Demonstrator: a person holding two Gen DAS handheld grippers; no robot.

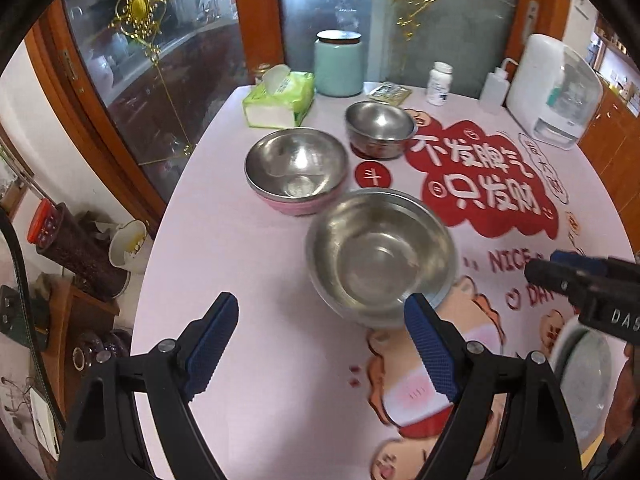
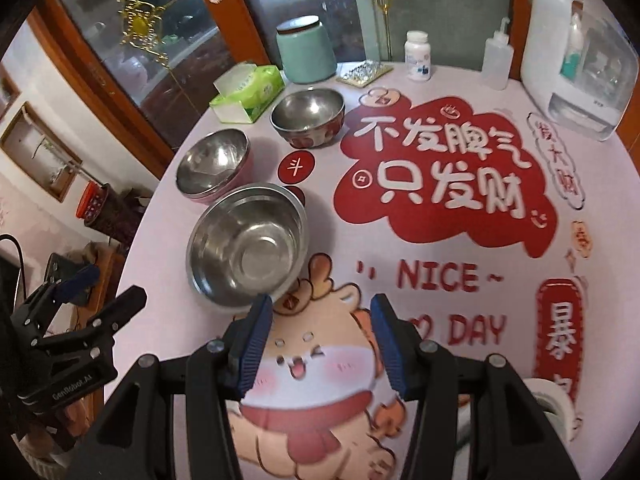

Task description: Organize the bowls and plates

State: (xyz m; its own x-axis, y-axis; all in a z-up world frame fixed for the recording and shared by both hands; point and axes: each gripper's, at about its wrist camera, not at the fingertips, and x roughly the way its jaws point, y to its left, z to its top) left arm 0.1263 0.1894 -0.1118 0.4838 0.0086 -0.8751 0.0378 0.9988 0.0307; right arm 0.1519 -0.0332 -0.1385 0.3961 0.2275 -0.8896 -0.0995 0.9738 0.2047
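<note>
Bowls sit in a loose cluster on the bench [image 1: 248, 272]: we see the large steel bowl [image 1: 380, 252] near the centre of the left wrist frame, the pink-sided bowl [image 1: 296, 168] up and to its left, and the red-sided bowl [image 1: 379, 128] above it. Our left hand-held gripper [image 1: 320, 344] hangs wide open and holds nothing, and the large steel bowl lies just above its right fingertip, so it seems the nearer one. Our right hand-held gripper [image 2: 322, 336] stands about half open, also empty, with the same bowl up and to the left of its left fingertip. Round bowls have no long axis, so we judge the rim is the place to pinch. At the lower right edge of the left wrist frame a pale dish [image 1: 580, 384] shows, too cut off to identify.
</note>
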